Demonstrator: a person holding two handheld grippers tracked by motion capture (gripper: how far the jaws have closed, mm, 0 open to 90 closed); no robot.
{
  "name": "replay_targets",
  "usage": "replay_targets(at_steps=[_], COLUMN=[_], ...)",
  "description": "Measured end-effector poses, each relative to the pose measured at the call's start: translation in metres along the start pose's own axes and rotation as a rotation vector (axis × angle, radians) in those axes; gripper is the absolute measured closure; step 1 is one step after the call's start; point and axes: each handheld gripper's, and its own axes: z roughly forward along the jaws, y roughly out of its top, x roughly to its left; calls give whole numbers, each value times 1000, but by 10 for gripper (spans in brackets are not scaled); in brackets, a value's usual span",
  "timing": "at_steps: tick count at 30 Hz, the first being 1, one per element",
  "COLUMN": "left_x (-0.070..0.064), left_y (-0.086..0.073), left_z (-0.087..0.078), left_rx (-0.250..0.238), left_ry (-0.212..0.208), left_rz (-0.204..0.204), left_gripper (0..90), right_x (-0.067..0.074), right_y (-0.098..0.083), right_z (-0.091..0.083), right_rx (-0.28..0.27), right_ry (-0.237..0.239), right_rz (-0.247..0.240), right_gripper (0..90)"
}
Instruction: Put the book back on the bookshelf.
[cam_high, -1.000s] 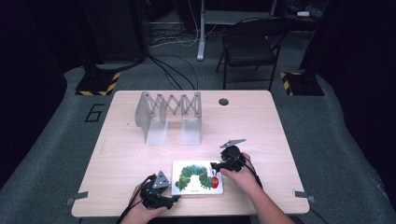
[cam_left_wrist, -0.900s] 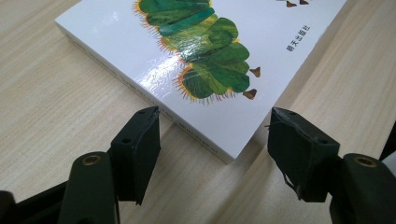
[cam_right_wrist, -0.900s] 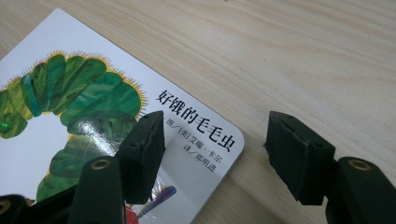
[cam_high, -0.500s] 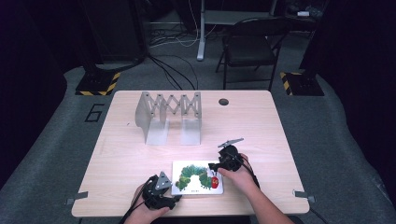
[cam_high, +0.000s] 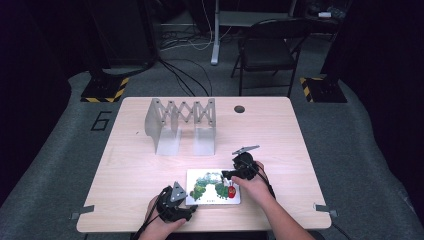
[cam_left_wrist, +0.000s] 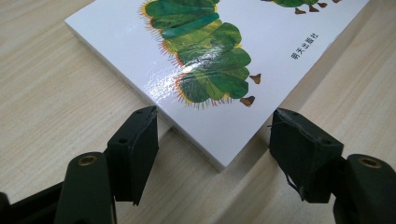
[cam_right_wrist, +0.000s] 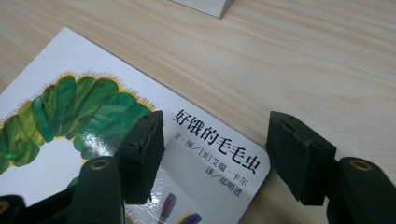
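A white picture book (cam_high: 212, 186) with a green caterpillar on its cover lies flat near the table's front edge. My left gripper (cam_high: 175, 205) sits at its near left corner. In the left gripper view its jaws (cam_left_wrist: 217, 126) stand open on either side of that corner (cam_left_wrist: 219, 161), not pressing it. My right gripper (cam_high: 239, 170) hovers at the book's far right corner. Its jaws (cam_right_wrist: 215, 126) have just been opening. One fingertip (cam_right_wrist: 142, 149) is over the cover (cam_right_wrist: 93, 112), the other over bare wood, with the title corner between them.
A grey metal accordion rack (cam_high: 180, 125) stands at the table's middle back; one of its white feet (cam_right_wrist: 205, 5) is just beyond the book. A round cable hole (cam_high: 239, 109) lies near the far edge. A black chair (cam_high: 270, 45) stands behind the table.
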Motion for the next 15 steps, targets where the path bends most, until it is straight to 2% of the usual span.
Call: replay_targets(at_steps=[1,4,6,7,10,12,15], left_x=[0,0,0,1,1,2,2], left_y=[0,0,0,-1,-1,-1,-2], left_z=[1,1,1,1,1,0,1], left_rx=[-11,-7,-10,-11,-12,-3,-16], left_ry=[12,7,9,6,-4,-11,-10], left_rz=[-1,4,5,16,22,29,22], left_gripper=[328,328,327,327,322,321,317], right_x=[-1,-1,-2,1,1,1,-2], right_y=[0,-1,-2,-2,-2,-2,-3], right_z=[0,-1,0,-1,-1,-2,-2], right_rx=[-2,3,1,5,3,10,17], right_ry=[-2,5,2,0,-9,-7,-2], right_rz=[-1,11,-8,8,2,16,28], right_gripper=[358,360,355,353,354,358,362])
